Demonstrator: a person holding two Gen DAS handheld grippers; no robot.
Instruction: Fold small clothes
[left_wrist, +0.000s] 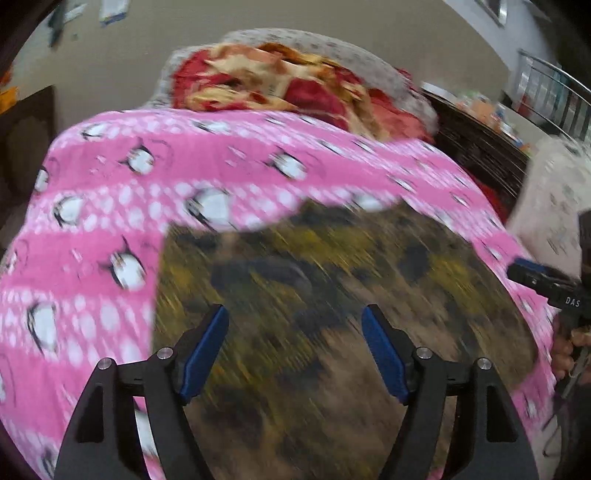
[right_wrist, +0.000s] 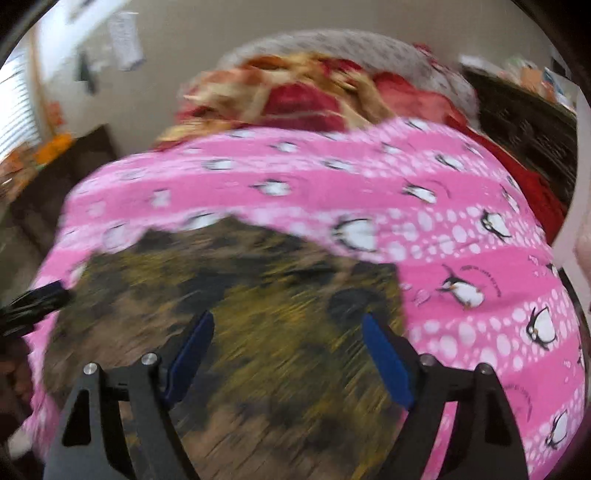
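Note:
A camouflage garment (left_wrist: 332, 266) in olive, brown and black lies spread flat on a pink penguin-print sheet (left_wrist: 110, 221); both views are smeared by motion. My left gripper (left_wrist: 294, 310) hovers over the garment's near part with its blue pads wide apart and nothing gripped. In the right wrist view the same garment (right_wrist: 240, 288) lies on the sheet (right_wrist: 461, 258), and my right gripper (right_wrist: 288, 315) stands open above it, also empty. Each gripper shows in the other's view: the right one (left_wrist: 546, 284) in a hand at the garment's right edge, the left one (right_wrist: 33, 299) at its left edge.
Behind the sheet lies a crumpled red-and-cream blanket (left_wrist: 277, 85) against a grey spotted cushion (left_wrist: 332, 48). A dark cabinet (left_wrist: 476, 147) with small items on top stands at the right. Another dark piece of furniture (right_wrist: 74, 170) stands at the left by a beige wall.

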